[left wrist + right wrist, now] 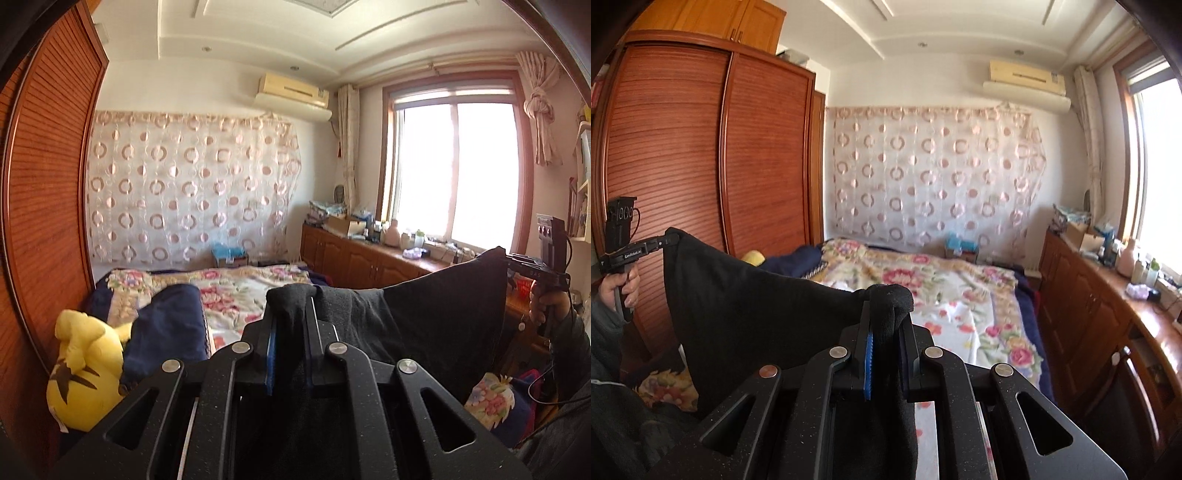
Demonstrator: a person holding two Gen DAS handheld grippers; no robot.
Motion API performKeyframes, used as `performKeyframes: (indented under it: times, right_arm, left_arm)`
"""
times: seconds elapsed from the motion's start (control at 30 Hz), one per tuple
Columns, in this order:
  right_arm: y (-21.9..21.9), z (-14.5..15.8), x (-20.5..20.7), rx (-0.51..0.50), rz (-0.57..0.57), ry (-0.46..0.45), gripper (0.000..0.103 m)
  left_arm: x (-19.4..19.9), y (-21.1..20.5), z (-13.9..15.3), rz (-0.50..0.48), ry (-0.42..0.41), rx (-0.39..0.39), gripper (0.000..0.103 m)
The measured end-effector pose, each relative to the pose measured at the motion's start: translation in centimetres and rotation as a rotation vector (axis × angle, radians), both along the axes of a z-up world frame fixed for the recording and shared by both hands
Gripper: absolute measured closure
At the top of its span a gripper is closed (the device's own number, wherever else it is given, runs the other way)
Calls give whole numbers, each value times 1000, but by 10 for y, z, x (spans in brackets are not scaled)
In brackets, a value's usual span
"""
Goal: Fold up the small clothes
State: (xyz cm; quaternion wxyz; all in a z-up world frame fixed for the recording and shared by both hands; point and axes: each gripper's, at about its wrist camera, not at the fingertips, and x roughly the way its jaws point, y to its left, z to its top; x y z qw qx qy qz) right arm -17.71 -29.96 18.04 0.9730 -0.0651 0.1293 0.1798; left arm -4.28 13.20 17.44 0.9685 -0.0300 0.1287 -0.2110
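**Black garment held aloft between both claws, above the bed**

The left claw (pixel 291 295) is clamped on one corner of the black garment (pixel 443 314); the right claw (pixel 886 295) is clamped on the other. The held edge spans claw to claw, sagging. The bed (pixel 942 295) lies ahead and below.
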Motion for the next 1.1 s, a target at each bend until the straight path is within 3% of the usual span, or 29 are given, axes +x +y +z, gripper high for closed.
performKeyframes:
  times: [0.3,0.47,0.57,0.73,0.87,0.93,0.97,1.03,1.1]
  right_arm:
    - [9,33,-47,-84,-22,-159,93]
    - [17,26,-26,-83,-40,-193,93]
    - [21,19,-6,-85,-52,-188,93]
    - [26,15,39,-94,-75,-151,93]
    - [31,1,104,-104,-112,-79,93]
    - [33,-19,150,-95,-114,-24,92]
    - [33,-29,174,-84,-120,10,89]
    - [34,-58,222,-64,-177,103,72]
    - [36,-91,263,-65,-233,188,72]
  left_arm:
    - [-5,5,47,48,-133,33,91]
    - [12,5,61,57,-153,39,91]
    - [29,-4,63,79,-150,82,91]
    - [80,-10,56,107,-106,110,91]
    - [145,-19,31,129,-34,147,91]
    - [185,-25,5,147,18,180,84]
    - [201,-28,-10,166,43,201,82]
    - [242,-28,-52,173,138,237,73]
    - [256,-26,-83,166,219,217,66]
